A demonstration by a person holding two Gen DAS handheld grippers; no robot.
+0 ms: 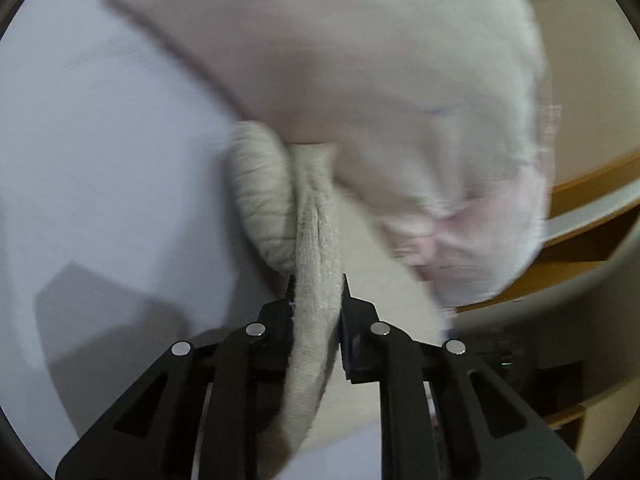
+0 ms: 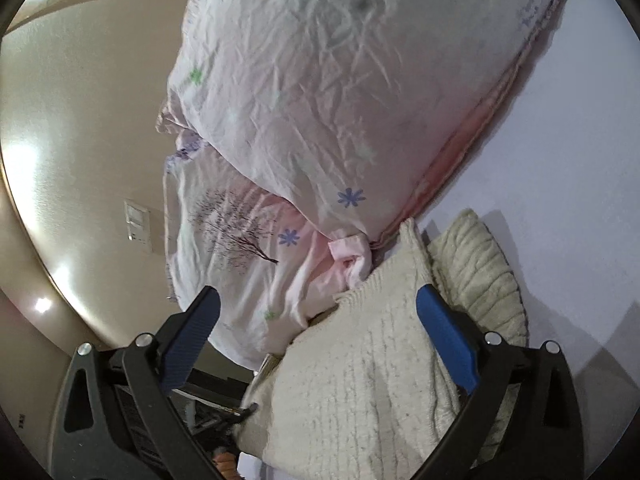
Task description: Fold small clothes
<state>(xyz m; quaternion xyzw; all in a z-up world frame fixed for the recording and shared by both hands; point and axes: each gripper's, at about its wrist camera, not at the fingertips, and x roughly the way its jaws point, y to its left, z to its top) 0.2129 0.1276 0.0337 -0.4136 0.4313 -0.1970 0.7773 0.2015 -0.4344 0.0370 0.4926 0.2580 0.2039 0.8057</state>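
Knitwear sits pinched in my left gripper (image 1: 318, 300): its jaws are pressed onto a ribbed edge of the cream chunky-knit garment (image 2: 360, 380), lifted off the pale lavender table surface (image 1: 100, 160). My right gripper (image 2: 320, 320) stands spread wide, the knit lying between its blue pads (image 2: 448, 344), not yet gripped. Just beyond the knit lies a crumpled pink printed cotton piece (image 2: 312, 100). I'd close the right on the opposite edge, keeping clear of the pink cloth, then draw taut before folding.
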